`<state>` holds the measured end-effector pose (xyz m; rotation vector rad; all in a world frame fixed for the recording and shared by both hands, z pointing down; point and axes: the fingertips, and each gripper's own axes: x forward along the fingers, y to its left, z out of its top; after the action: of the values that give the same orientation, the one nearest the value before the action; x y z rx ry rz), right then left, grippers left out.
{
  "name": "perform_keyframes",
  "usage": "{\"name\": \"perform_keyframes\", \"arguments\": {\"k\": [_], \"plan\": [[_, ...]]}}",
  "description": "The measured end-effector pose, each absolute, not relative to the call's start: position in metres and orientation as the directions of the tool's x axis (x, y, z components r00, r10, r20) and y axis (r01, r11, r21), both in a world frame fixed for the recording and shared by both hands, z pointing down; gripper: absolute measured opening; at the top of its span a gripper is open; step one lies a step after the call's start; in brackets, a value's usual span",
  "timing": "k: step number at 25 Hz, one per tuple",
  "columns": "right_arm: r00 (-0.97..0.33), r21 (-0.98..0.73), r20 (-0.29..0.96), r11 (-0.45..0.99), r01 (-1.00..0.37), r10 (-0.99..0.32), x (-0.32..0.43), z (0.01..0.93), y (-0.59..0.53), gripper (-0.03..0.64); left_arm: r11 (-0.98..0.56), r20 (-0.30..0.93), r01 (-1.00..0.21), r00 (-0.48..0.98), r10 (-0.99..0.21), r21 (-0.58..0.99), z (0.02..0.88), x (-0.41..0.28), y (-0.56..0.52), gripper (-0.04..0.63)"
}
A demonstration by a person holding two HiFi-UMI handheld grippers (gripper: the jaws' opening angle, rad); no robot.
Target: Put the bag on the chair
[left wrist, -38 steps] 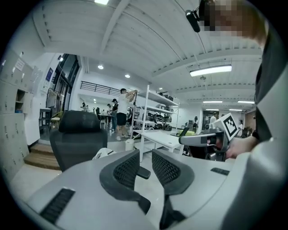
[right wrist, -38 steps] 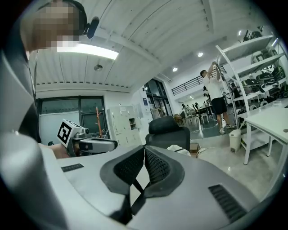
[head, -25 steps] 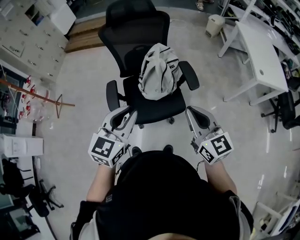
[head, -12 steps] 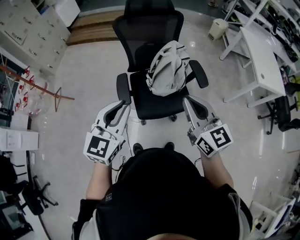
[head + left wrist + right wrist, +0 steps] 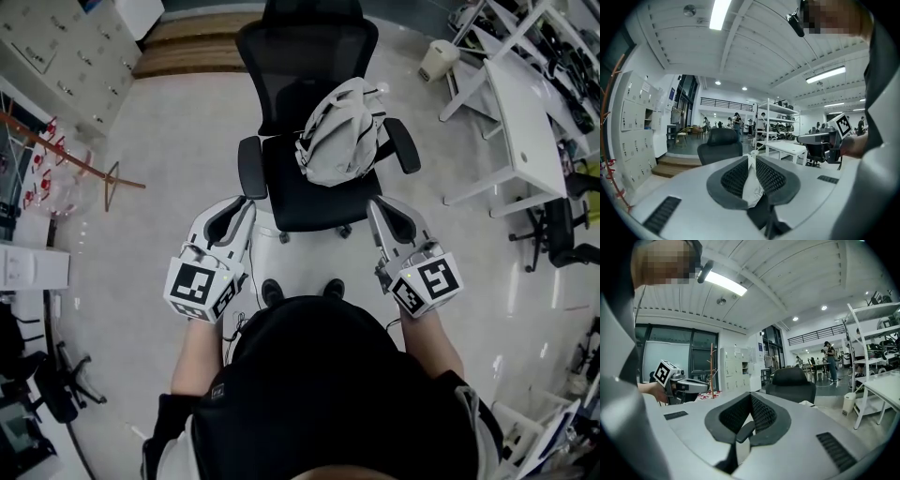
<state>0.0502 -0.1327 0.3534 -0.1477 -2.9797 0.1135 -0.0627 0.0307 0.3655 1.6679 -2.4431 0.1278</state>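
Black office chair (image 5: 309,202) on pale glossy floor (image 5: 159,225), grey-white bag (image 5: 337,141) on its seat.

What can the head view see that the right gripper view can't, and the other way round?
Only the head view clearly shows the grey-and-white fabric backpack lying on the seat of the black mesh office chair, seen from above. Only the right gripper view shows the long ceiling strip light and people standing far off. Both show that chair, the white rectangular desk and the small white plastic bin near it.
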Motion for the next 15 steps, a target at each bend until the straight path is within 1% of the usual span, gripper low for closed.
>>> {"name": "perform_keyframes", "arguments": {"k": [15], "plan": [[-0.981,-0.102,0.150,0.989,0.106,0.121,0.0390,0.3606,-0.1369,0.028,0.373,0.205,-0.927,-0.360,-0.910,0.027,0.3682,-0.0675,0.0209,0.052]]}}
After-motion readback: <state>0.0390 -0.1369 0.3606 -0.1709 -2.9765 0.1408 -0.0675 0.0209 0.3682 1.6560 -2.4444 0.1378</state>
